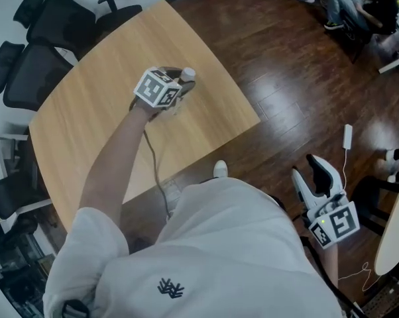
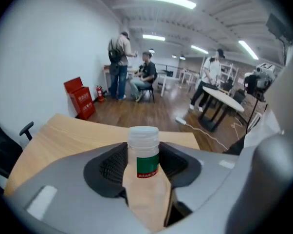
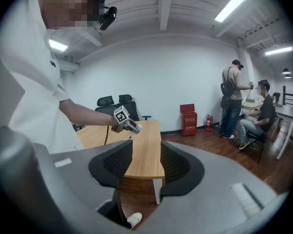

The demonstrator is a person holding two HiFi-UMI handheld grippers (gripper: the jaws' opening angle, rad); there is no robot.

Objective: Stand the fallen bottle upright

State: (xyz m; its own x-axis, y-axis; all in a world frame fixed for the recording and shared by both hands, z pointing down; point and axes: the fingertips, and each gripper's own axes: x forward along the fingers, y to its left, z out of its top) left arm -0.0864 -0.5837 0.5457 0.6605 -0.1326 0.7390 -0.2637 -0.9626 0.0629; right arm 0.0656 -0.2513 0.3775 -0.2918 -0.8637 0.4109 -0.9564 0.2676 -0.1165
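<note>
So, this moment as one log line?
left hand-held gripper: shut on white-capped plastic bottle | right hand-held gripper: open, empty

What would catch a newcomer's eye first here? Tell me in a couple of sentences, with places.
The left gripper stands out first, shut on a small clear plastic bottle with a white cap and green label, held over the light wooden table. Next is the right gripper, open and empty, hanging off to the person's right above the dark wooden floor.

Head view overhead, gripper views low, table (image 1: 87, 124) shared
</note>
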